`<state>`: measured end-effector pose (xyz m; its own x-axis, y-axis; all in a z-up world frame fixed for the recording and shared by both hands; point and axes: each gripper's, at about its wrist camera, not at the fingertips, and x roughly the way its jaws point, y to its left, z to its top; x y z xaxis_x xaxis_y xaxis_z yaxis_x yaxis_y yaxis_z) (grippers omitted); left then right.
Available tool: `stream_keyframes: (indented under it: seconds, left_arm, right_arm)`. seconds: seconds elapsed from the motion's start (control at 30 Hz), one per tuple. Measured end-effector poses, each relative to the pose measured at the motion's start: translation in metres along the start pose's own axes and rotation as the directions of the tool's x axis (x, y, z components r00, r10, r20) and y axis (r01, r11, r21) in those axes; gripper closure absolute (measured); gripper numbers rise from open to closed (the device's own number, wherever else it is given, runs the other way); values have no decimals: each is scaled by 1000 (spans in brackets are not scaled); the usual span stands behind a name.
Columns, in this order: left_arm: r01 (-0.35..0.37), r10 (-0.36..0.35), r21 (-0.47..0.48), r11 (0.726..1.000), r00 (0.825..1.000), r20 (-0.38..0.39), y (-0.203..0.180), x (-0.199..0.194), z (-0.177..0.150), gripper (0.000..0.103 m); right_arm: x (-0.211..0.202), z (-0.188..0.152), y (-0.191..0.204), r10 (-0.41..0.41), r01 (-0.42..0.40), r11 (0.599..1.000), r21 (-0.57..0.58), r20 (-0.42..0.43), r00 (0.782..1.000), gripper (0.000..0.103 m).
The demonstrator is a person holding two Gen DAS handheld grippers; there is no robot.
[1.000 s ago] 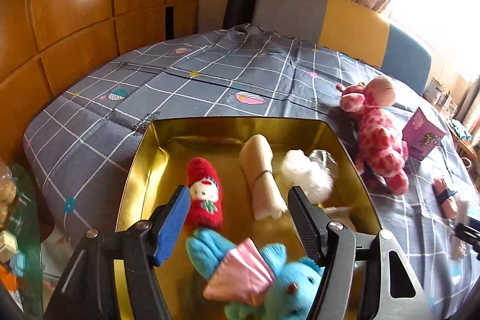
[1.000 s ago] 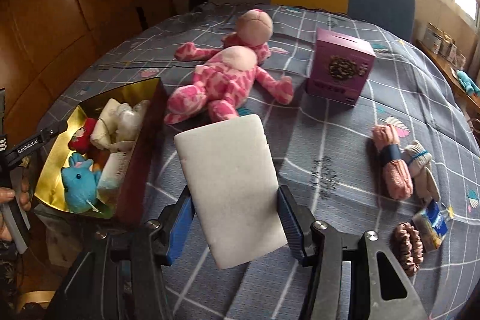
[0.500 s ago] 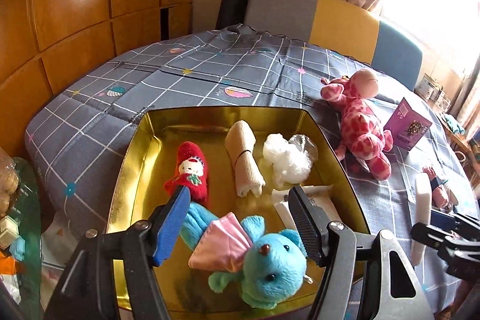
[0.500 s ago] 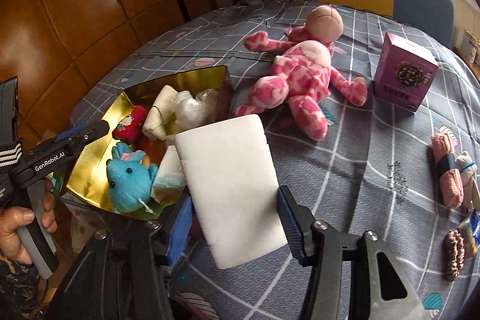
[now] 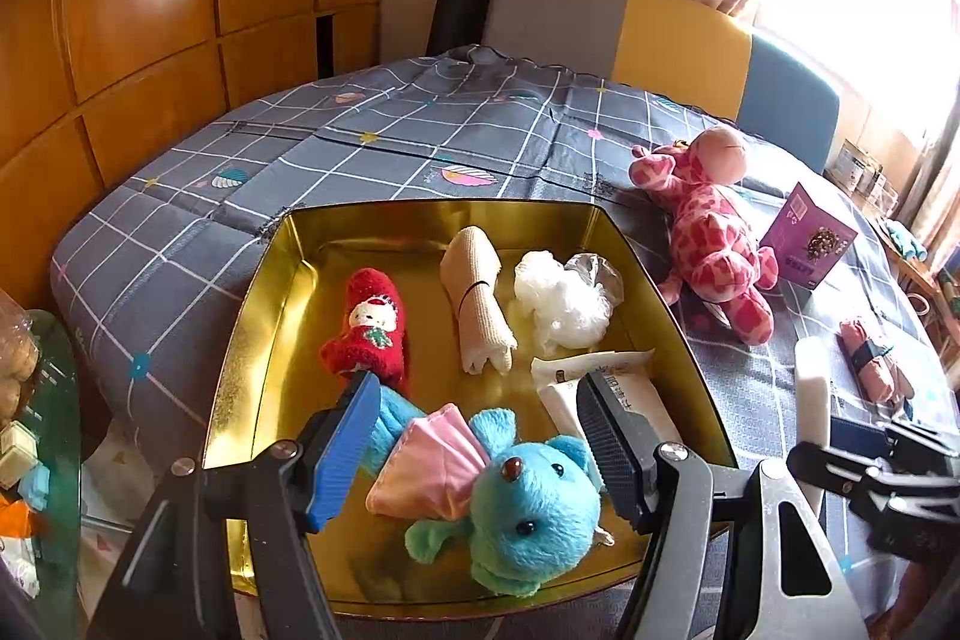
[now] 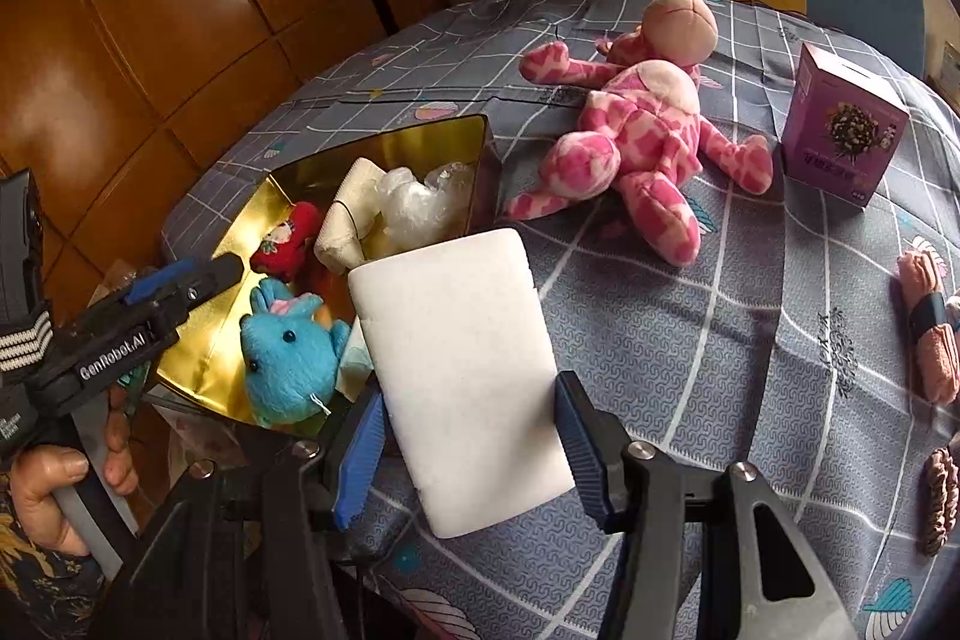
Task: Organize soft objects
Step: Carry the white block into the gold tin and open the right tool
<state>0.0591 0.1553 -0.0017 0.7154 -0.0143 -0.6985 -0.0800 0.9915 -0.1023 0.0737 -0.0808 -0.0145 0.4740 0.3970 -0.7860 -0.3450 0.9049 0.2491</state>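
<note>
Right wrist view: the right gripper [image 6: 465,451] clamps a white sponge [image 6: 459,376] above the grey checked tablecloth [image 6: 690,340], just beside the gold tin [image 6: 462,148]

Left wrist view: the left gripper [image 5: 477,436] hangs with jaws apart and nothing between its pads, over the near end of the tin [image 5: 252,340]. In the tin lie a blue plush mouse [image 5: 528,514] at 6 o'clock, a red doll [image 5: 369,334] at 10 o'clock, a cream roll [image 5: 477,307] at 12 o'clock, a white fluffy ball [image 5: 558,304] at 1 o'clock and a white packet [image 5: 600,382] at 3 o'clock. A pink spotted giraffe [image 6: 636,130] lies on the cloth at 1 o'clock of the sponge, with a purple box [image 6: 840,130] further right, and a pink sock roll [image 6: 927,328] at 3 o'clock
</note>
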Motion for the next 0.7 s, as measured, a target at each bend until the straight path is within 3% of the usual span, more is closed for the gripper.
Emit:
stream_keyframes:
  seconds: [0.3, 0.47, 0.57, 0.7]
  left_arm:
    - [-24, 24, -48, 999, 1000, 12, 22, -1, 8, 34]
    - [-78, 80, -84, 993, 997, 16, 38, -2, 14, 33]
    - [-77, 78, -105, 992, 997, 9, 45, -1, 15, 33]
    - [-76, 78, -89, 993, 997, 15, 44, -2, 15, 33]
  right_arm:
    - [31, 40, 36, 79, -81, 996, -46, -36, 996, 48]
    - [81, 57, 61, 56, -64, 995, -72, -111, 992, 46]
    - [108, 58, 66, 20, -32, 996, -83, -141, 990, 43]
    - [108, 56, 63, 34, -42, 997, -62, -128, 991, 40]
